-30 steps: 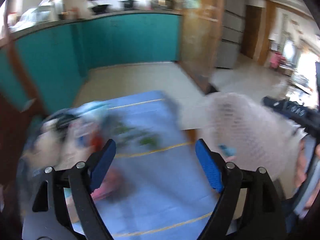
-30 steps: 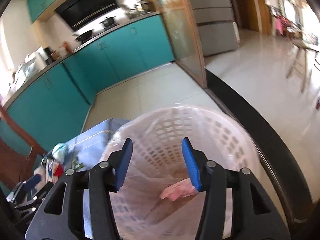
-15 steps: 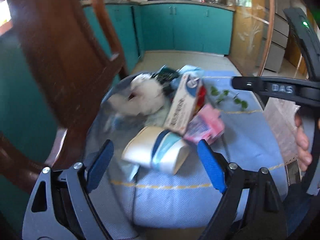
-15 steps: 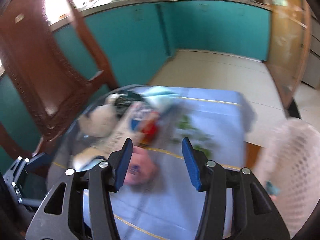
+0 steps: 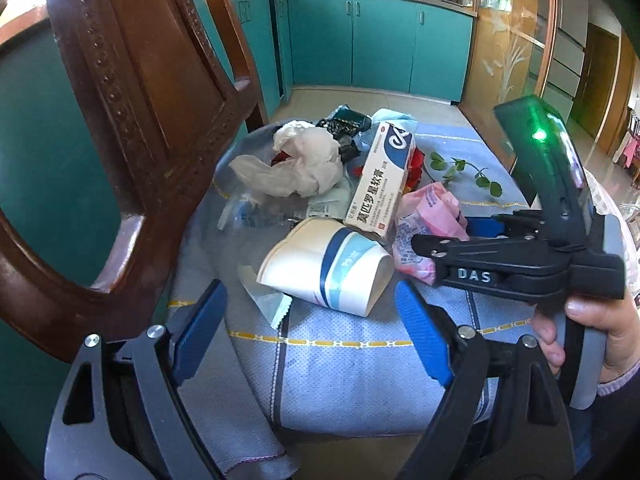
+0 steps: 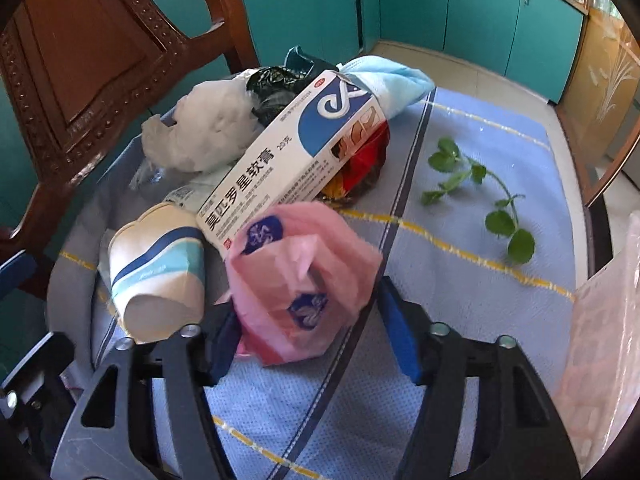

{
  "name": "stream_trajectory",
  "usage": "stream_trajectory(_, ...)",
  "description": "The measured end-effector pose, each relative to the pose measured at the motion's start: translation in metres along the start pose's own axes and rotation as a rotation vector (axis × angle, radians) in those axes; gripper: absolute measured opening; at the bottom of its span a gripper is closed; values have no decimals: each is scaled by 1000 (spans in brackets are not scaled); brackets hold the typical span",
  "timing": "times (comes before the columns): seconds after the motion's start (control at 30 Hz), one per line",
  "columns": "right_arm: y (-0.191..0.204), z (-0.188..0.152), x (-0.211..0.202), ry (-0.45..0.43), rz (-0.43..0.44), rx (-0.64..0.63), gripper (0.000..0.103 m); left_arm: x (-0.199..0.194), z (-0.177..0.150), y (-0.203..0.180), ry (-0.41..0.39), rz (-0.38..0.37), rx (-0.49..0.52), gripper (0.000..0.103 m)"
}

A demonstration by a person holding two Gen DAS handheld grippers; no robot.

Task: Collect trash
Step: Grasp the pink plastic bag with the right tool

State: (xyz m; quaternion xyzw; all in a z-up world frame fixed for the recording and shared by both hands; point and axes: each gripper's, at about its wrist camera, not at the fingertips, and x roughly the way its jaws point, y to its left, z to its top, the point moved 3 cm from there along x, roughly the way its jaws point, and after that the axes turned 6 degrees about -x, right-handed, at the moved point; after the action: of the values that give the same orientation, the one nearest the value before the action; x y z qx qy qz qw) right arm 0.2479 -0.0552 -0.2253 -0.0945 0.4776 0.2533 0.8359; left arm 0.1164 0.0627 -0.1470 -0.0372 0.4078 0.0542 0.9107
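The left wrist view looks steeply down from the near edge onto the trash pile, taking in the kitchen beyond. The right wrist view sits closer, right of it, sharing the paper cup (image 5: pixel 332 266) and the medicine box (image 6: pixel 292 152)

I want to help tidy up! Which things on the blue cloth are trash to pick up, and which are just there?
Trash to collect:
- paper cup, lying on its side
- pink wrapper
- ointment box
- crumpled tissue
- leafy sprig

Just there:
- blue cloth
- wooden chair
- teal cabinets
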Motion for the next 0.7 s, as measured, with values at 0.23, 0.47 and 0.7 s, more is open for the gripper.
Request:
stream_trajectory(0.23,-6,-9,-28,-47,-13,-32,45,7,0,-6,18,-20,-2,88)
stream_trajectory(0.47,-43,-21,-63,-118,8,98,45,21,4,-7,54,-51,-31,91)
stream_trajectory(0.7,-66,-28,-70,-133,-11,171,45,44,11,-18,116,-67,-73,93)
